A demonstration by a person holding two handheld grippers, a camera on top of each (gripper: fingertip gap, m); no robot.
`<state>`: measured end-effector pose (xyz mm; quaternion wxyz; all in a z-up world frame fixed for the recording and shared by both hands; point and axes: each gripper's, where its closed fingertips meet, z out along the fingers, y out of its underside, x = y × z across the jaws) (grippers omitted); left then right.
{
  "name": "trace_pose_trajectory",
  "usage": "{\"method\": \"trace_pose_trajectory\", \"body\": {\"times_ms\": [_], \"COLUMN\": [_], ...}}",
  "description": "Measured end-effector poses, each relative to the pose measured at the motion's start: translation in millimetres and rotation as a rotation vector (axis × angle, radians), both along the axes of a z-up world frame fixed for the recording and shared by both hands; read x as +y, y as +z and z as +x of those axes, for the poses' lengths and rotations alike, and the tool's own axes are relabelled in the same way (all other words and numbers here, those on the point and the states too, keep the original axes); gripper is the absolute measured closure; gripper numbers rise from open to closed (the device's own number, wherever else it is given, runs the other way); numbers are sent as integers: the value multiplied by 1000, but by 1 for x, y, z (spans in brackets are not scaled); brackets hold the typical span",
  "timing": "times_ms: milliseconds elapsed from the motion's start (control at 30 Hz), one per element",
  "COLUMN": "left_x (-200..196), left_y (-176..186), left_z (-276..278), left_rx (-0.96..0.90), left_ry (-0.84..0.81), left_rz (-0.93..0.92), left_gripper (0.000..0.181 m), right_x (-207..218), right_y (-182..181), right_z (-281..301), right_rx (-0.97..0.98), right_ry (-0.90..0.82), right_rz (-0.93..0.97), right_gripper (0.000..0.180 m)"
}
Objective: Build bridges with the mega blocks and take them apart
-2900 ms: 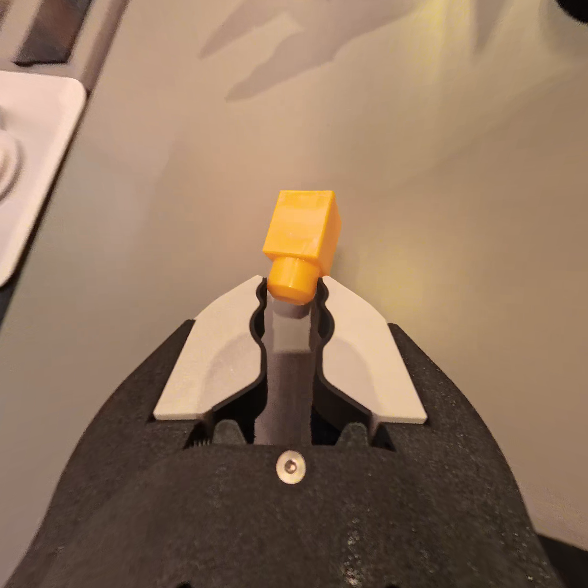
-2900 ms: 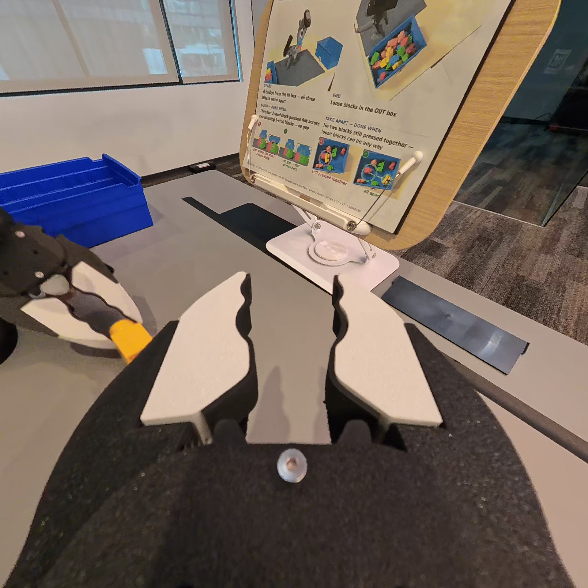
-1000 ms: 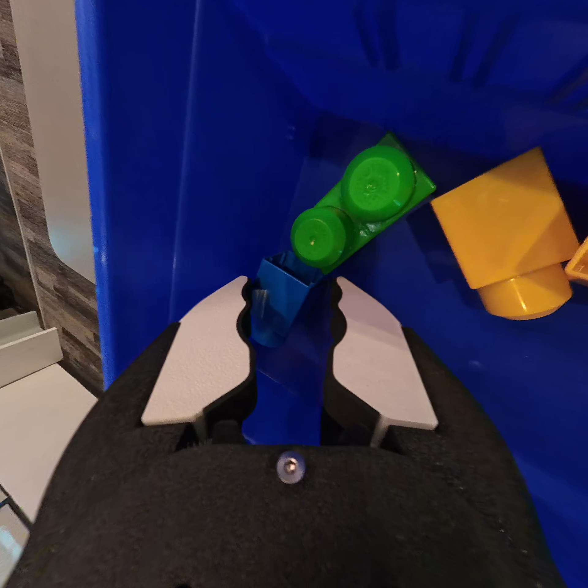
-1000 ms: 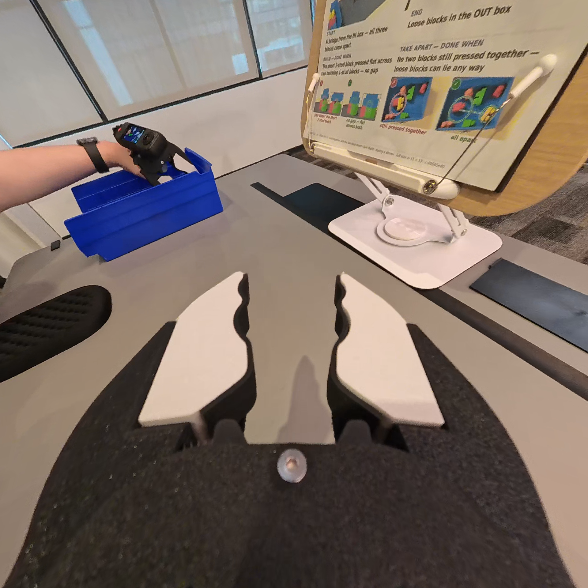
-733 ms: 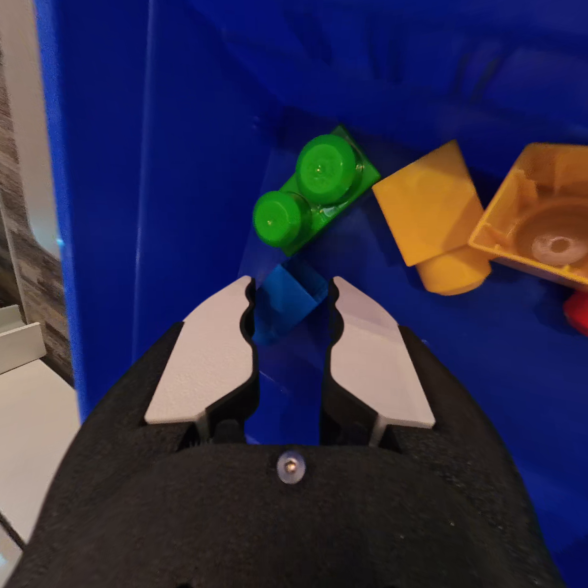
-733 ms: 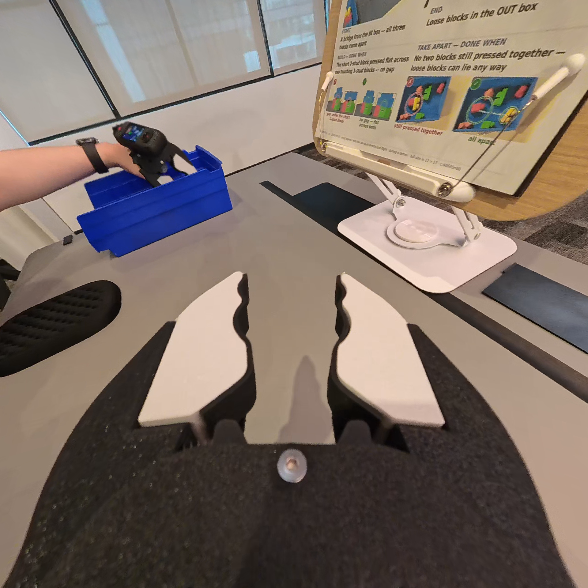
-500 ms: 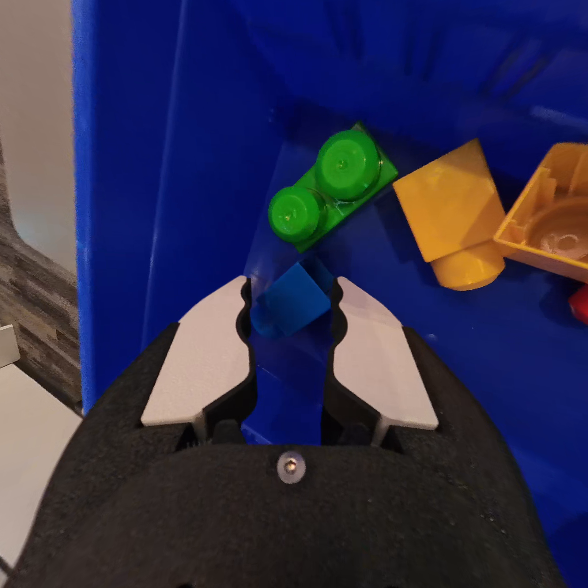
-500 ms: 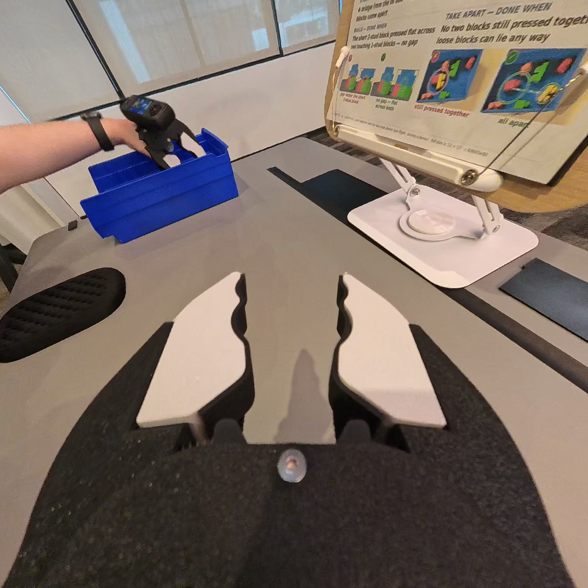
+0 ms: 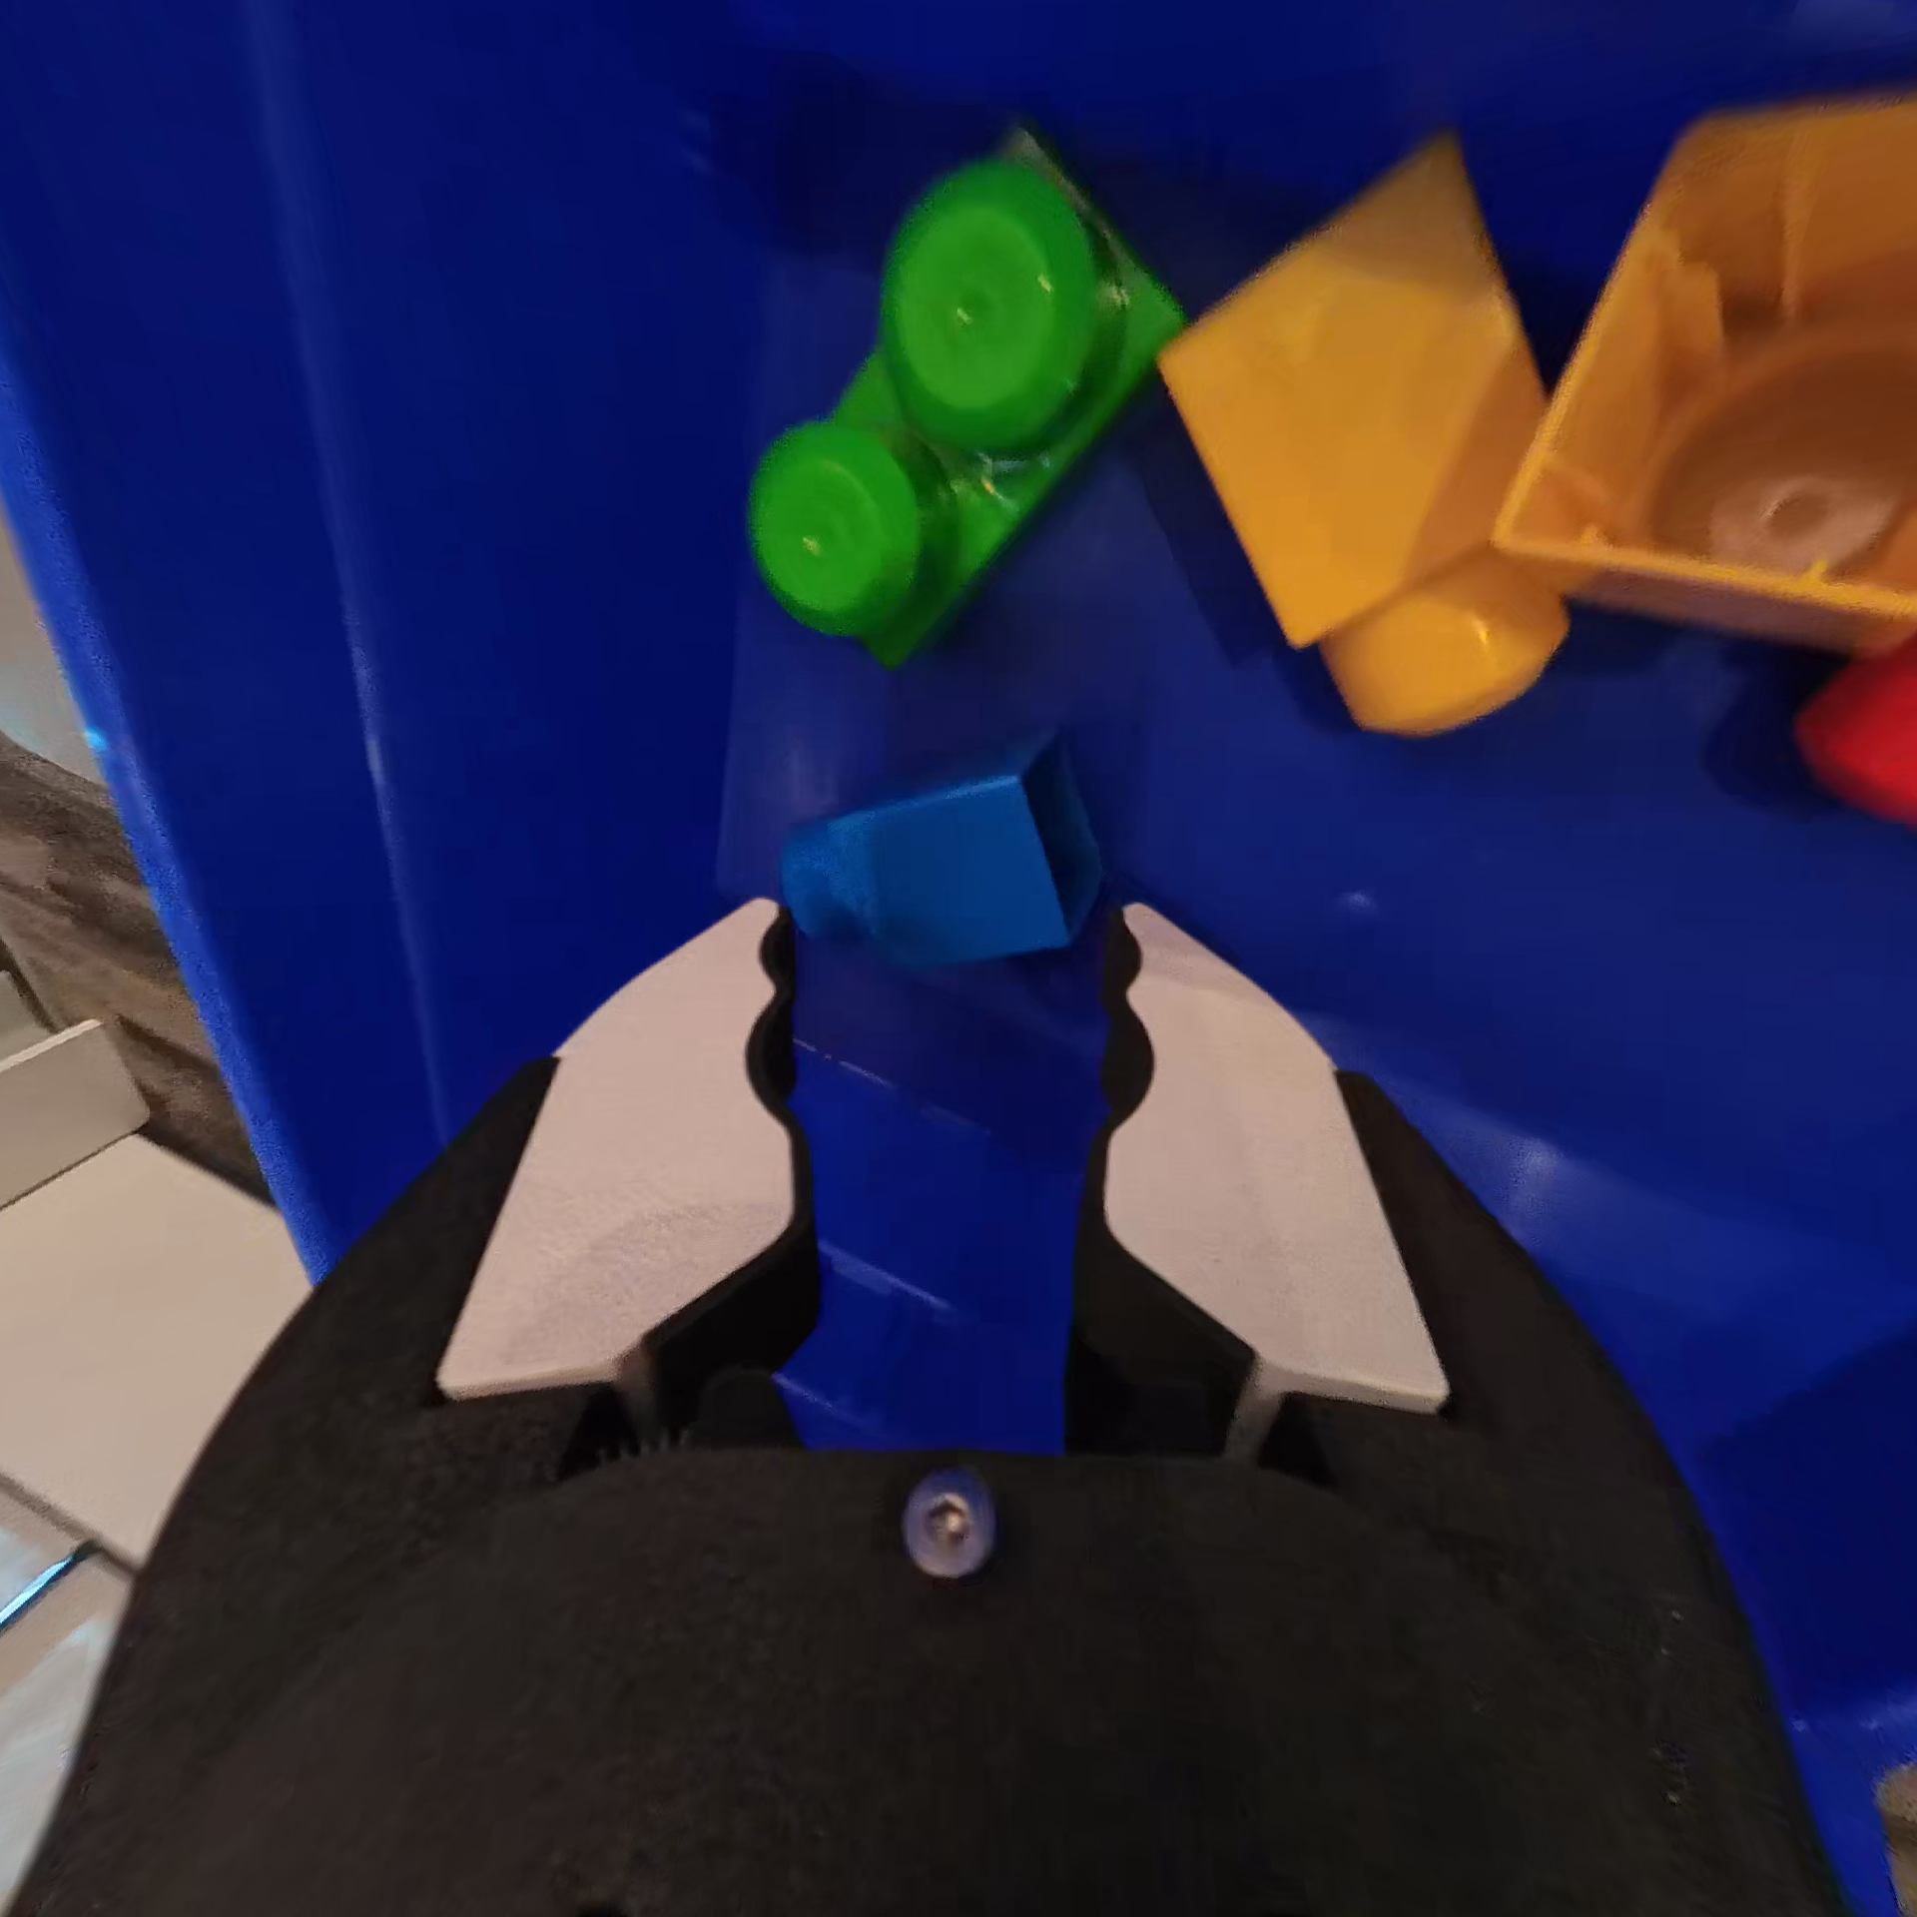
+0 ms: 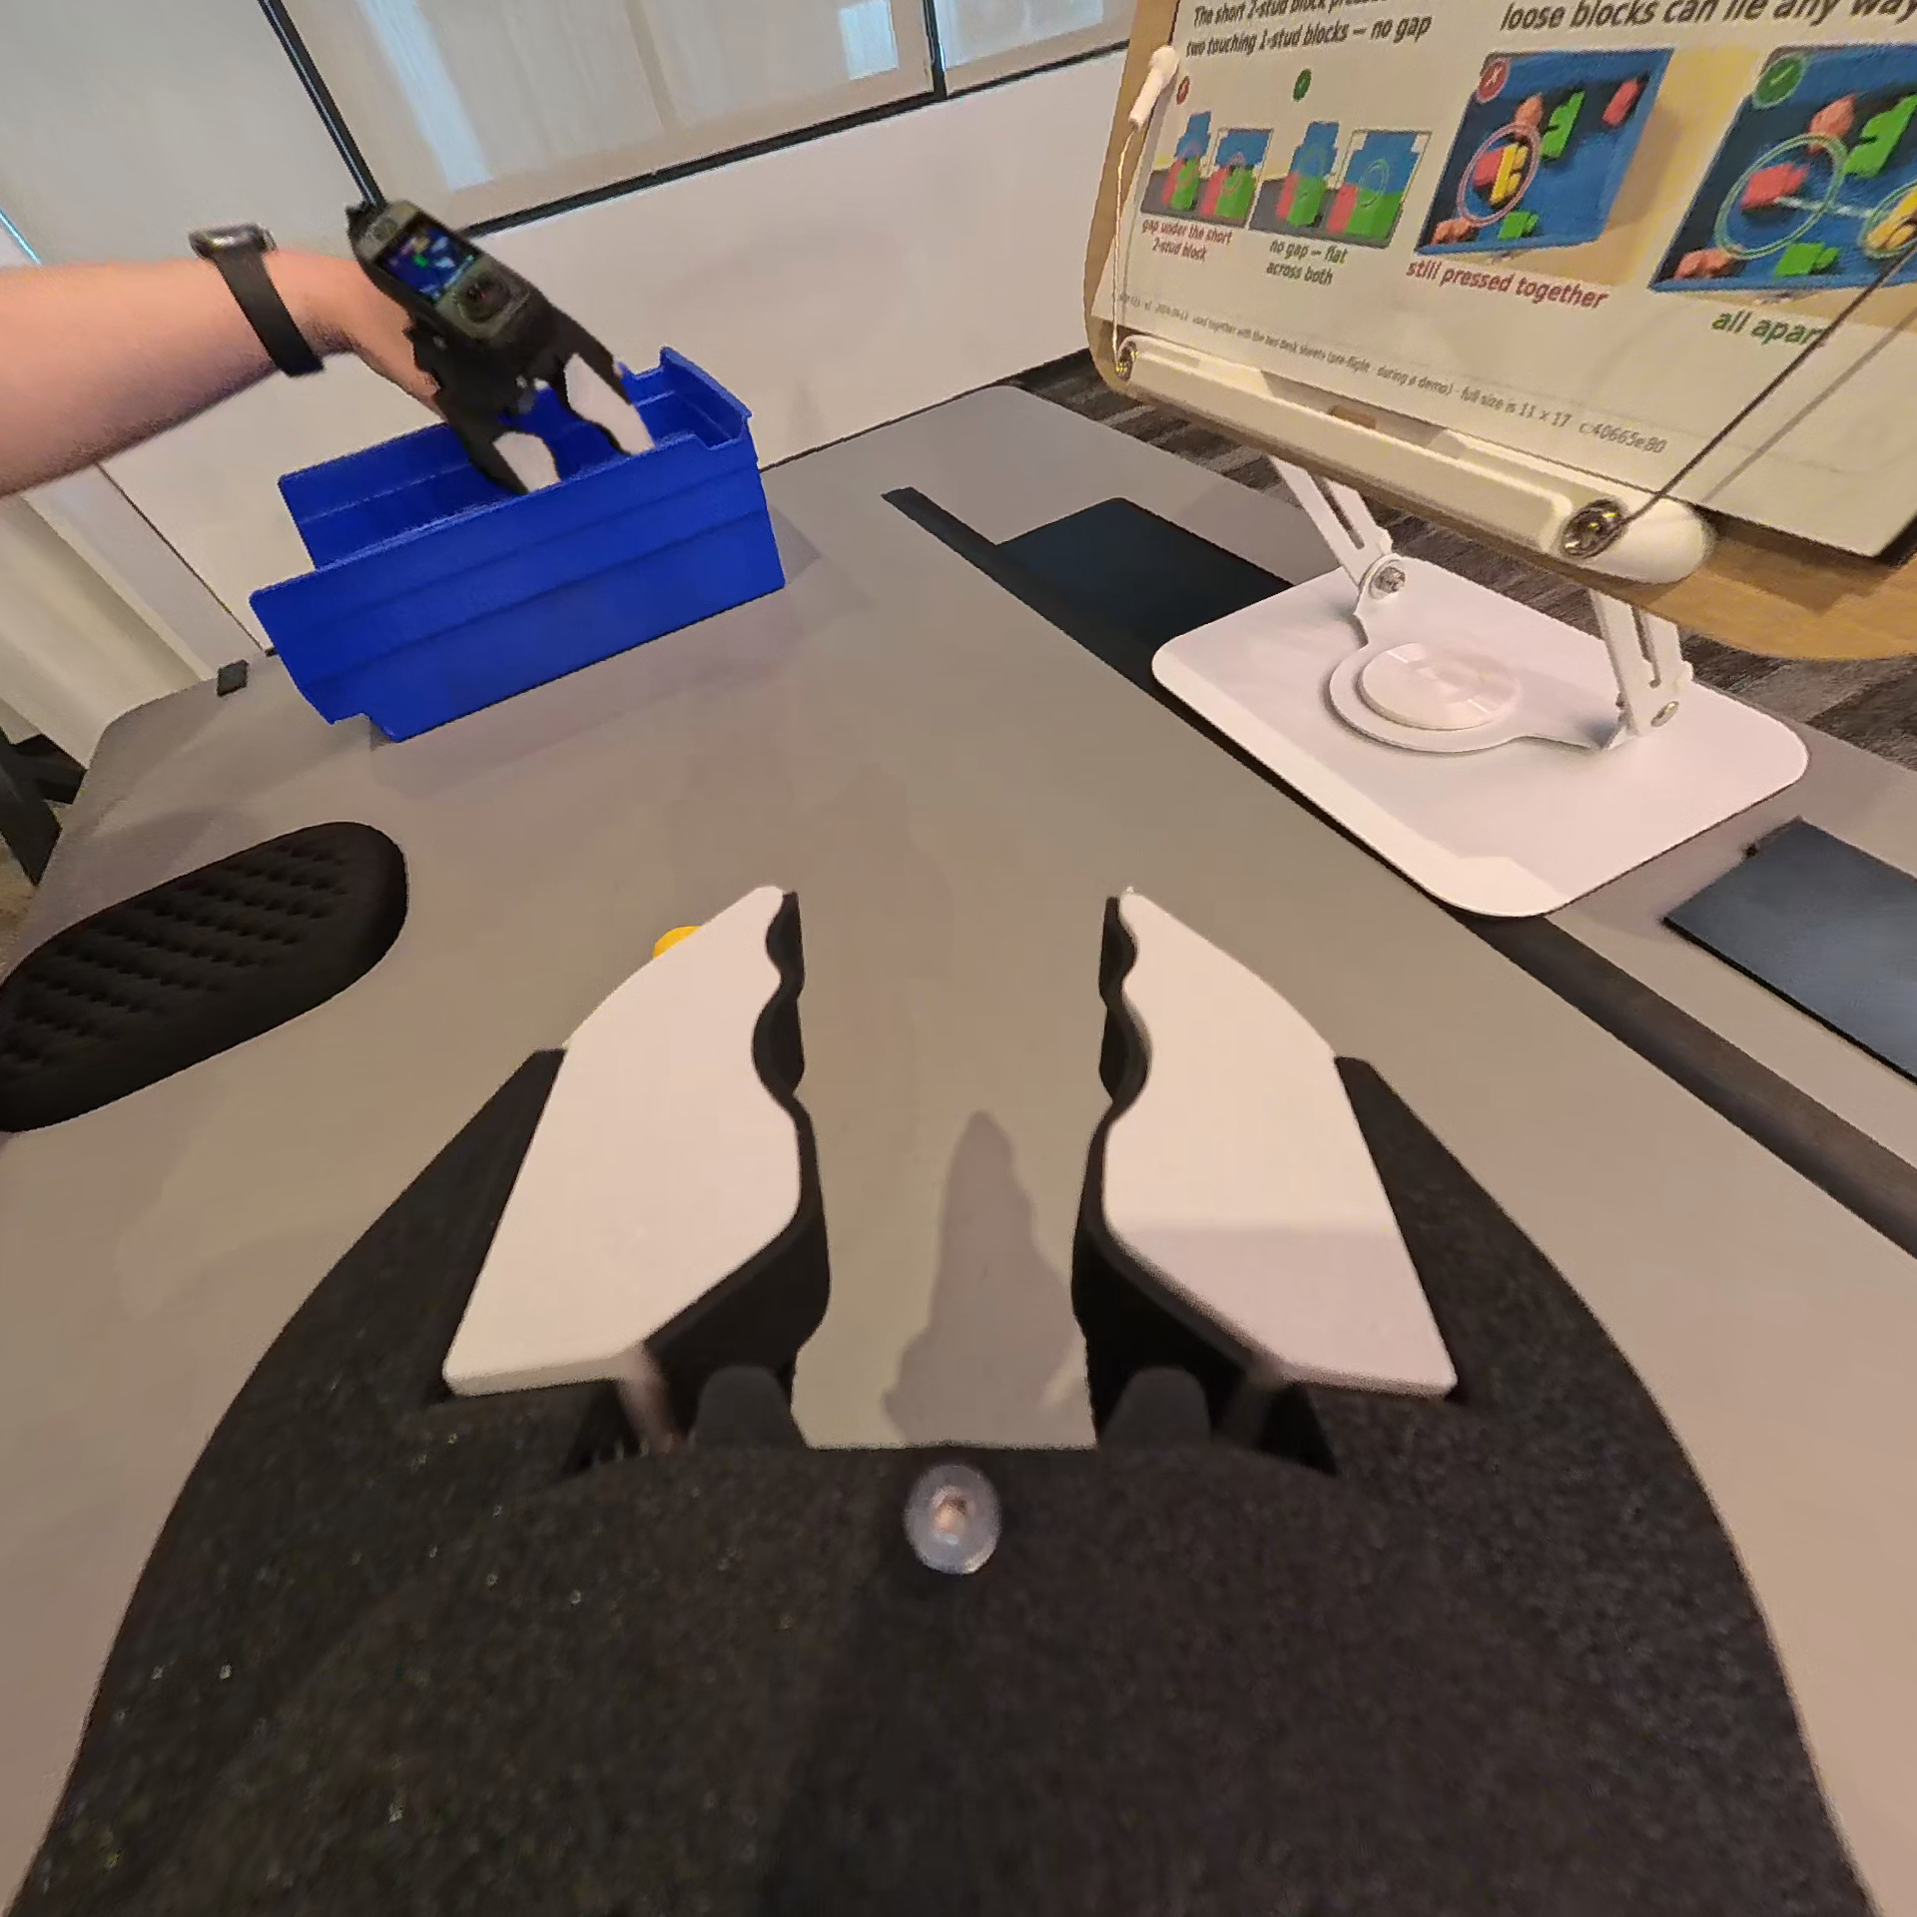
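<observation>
- Right now your left gripper (image 9: 949, 913) sits over the blue bin (image 9: 467, 519) with its jaws apart and nothing between them.
- Just beyond its fingertips (image 9: 726, 965) the small blue block (image 9: 939, 882) lies loose on the bin floor, tilted; you can't tell from the picture whether the tips touch it.
- Farther into the bin from that blue block lies the green two-stud block (image 9: 954, 405), studs facing the camera.
- To the right of the green block lie a yellow one-stud block (image 9: 1369, 456) on its side, a second yellow block (image 9: 1743, 425) showing its hollow underside, and a sliver of a red block (image 9: 1867, 737).
- Your right gripper (image 10: 949, 913) hovers over the grey table (image 10: 934, 726), jaws apart and empty, well away from the bin.
- A bit of a yellow piece (image 10: 672, 940) peeks out beside its left finger.
</observation>
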<state>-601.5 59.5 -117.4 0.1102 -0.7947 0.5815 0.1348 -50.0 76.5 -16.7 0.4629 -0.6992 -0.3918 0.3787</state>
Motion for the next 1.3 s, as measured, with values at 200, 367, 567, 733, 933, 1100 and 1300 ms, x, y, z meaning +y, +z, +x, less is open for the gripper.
{"method": "trace_pose_trajectory", "body": {"times_ms": [200,367,567,733,933,1100,1300], "left_x": [-2,7,8,16,29,23,21], "left_y": [3,-1,-17,4,24,17,7], "left_z": [14,13,15,40,30,14,13], "left_rx": [2,-38,0,-179,-384,-493,-547], "left_ry": [-45,41,8,134,643,976,1162], "left_rz": [8,24,13,103,266,323,310], "left_gripper": [124,117,126,123,119,114,110], "right_x": [-2,-3,-4,-3,-3,-7,-10], "right_y": [-10,-12,-13,-7,-8,-2,15], "right_z": [-6,-8,-7,-5,-4,-9,-7], "right_rx": [-41,-50,-44,-23,-28,-22,-2], "right_ry": [18,24,27,20,13,30,27], "right_rz": [-11,-14,-26,-18,-25,-14,49], "right_gripper": [125,125,125,125,125,125,125]}}
